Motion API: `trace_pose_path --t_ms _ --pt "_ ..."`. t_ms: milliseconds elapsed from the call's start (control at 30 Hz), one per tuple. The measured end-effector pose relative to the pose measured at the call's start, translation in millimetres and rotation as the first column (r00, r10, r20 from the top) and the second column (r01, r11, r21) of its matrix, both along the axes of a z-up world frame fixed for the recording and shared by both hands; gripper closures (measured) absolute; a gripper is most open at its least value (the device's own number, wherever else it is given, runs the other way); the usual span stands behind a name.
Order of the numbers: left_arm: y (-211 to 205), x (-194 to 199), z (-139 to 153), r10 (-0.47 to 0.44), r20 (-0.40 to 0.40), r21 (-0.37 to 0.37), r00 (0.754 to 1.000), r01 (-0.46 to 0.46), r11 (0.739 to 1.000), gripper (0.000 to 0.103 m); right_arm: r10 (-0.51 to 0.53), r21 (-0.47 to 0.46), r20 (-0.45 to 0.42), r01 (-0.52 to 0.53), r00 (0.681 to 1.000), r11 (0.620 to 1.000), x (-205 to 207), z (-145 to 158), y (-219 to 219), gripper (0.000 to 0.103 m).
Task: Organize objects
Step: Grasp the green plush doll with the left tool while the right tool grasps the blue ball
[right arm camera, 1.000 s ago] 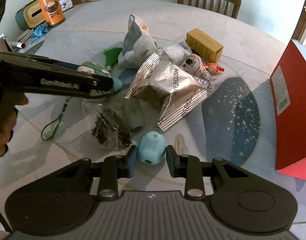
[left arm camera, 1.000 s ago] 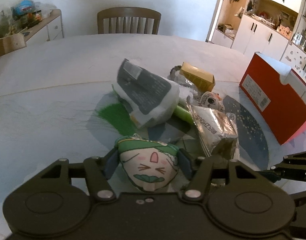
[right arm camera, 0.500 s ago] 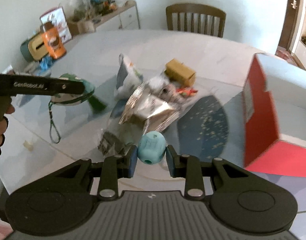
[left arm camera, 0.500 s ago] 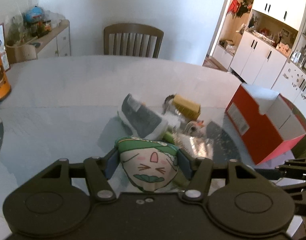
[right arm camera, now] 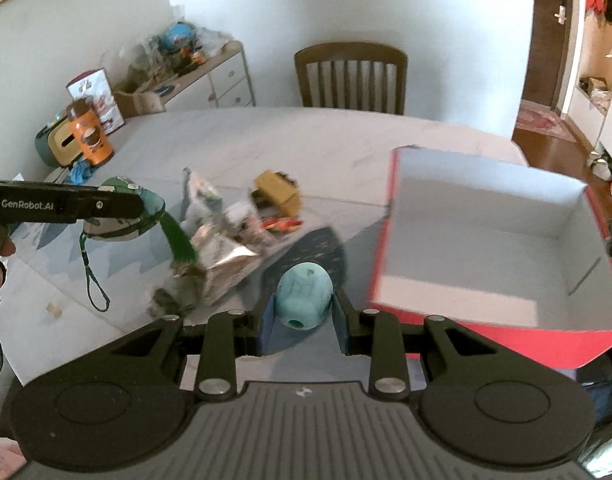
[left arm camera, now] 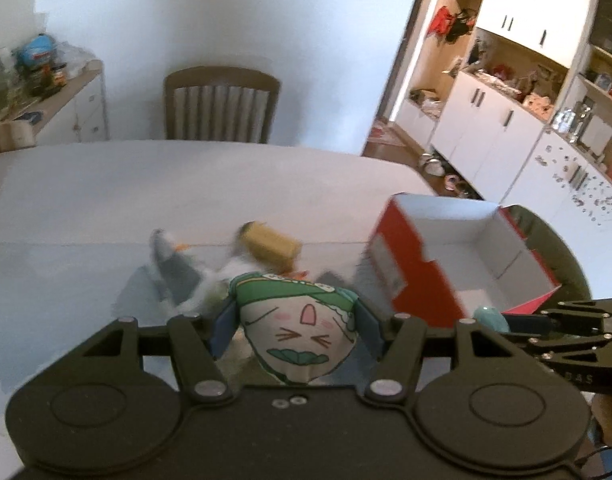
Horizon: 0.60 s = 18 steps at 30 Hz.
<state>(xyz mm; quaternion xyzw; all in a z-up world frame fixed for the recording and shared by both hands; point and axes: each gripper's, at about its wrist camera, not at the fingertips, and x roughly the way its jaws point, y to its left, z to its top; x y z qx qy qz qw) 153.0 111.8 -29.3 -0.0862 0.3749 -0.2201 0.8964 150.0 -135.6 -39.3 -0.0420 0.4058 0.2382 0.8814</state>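
Plush toy (left arm camera: 299,330) in left tool (left arm camera: 295,326), teal ball (right arm camera: 303,298) in right tool (right arm camera: 301,312)

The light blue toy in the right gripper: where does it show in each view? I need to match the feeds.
Left wrist: light blue toy at lower right, in front of the red box.
Right wrist: bottom centre, clamped between the right gripper fingers.
Shared landmark: the red box.

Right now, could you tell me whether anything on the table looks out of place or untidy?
Yes. A loose heap lies mid-table: a silver foil bag, a grey-and-white pouch and a small yellow box jumbled against one another, blurred here. The red box beside them stands open with nothing visible inside. No spill or damage shows.
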Motion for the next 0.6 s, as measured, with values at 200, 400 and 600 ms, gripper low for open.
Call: trace_pose_path --t_ms 200,400,600 --pt "-52.9 5.2 19.5 -0.063 0.028 -0.005 0.998 0.063 0.998 0.042 -0.025 0.004 0.025 0.025 0.999 1.0 16.2 6.6 -42.0 0.073" --pt "-106.4 17.6 35.7 -0.128 0.054 0.007 0.99 0.127 0.992 0.042 -0.061 -0.002 0.05 0.062 0.997 0.998 34.8 9.3 -84.5 0.073" --pt "-157.0 34.6 46.5 -0.228 0.063 -0.012 0.972 0.229 0.973 0.042 -0.11 -0.011 0.039 0.111 0.993 0.994 58.2 3.8 -123.3 0.073"
